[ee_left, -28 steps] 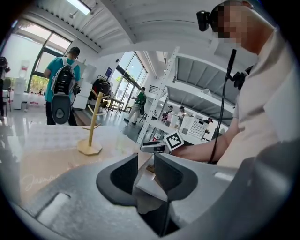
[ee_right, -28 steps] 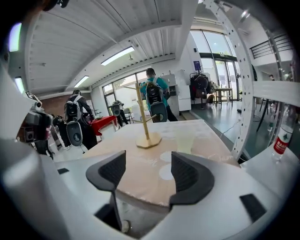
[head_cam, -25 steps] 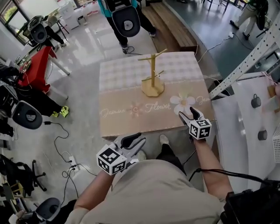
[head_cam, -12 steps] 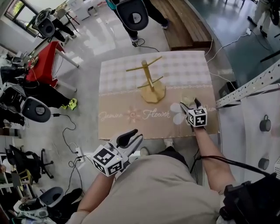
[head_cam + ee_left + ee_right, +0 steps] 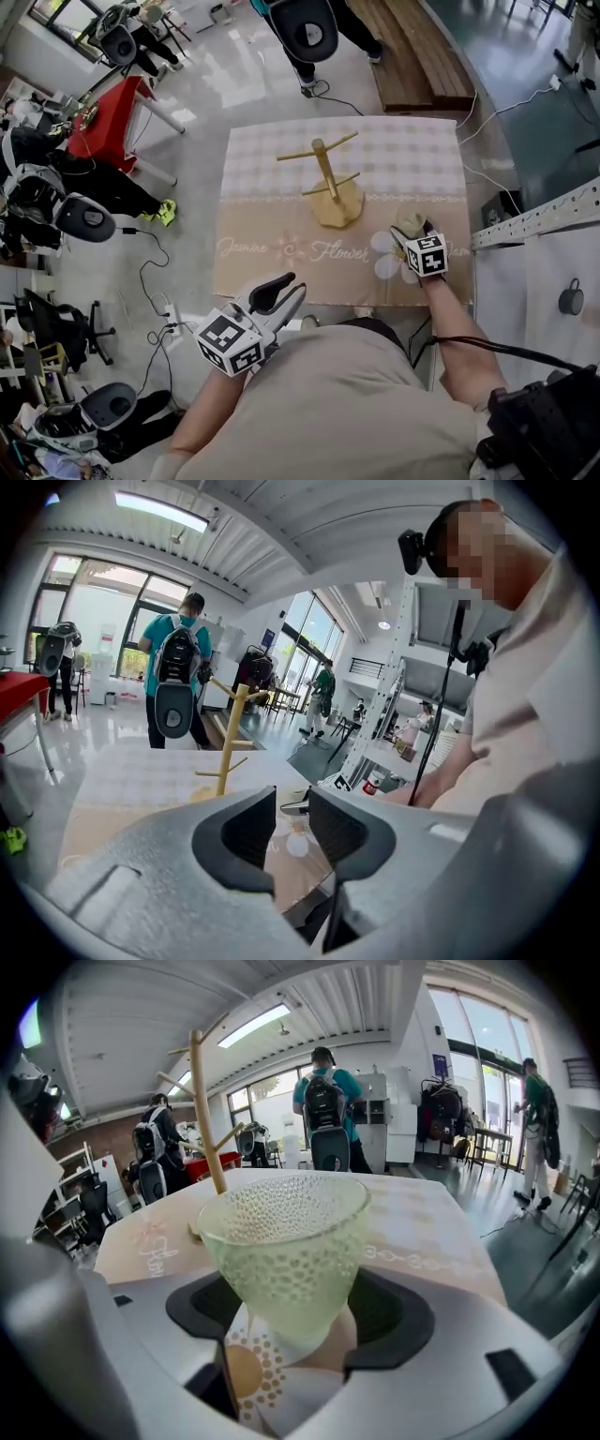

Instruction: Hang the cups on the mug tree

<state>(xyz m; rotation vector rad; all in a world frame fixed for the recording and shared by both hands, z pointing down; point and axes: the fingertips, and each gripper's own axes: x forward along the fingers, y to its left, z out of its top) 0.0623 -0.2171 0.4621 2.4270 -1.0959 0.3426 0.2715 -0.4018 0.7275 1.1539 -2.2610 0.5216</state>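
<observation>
L gripper (image 5: 295, 284) hangs off the near edge of the table (image 5: 262, 150), jaws a little apart w/ nothing btw them, too far off to steady anything. Tree (image 5: 324, 178) stands mid-table, its thin pegs (image 5: 347, 140) all bare: 0 cups hung.

R gripper (image 5: 413, 234) is round the cup (image 5: 281, 1232), right of the tree near the table's right edge. Its jaws have just been closing, are set wide, & the pads look to be on the cup's sides.

Risks, as we judge them:
- The glass is tapered & slick, so a light pinch could squeeze it up & out.
- No handle shows to us, so hooking the pegs may miss.
- A bump could tip the tree.
</observation>
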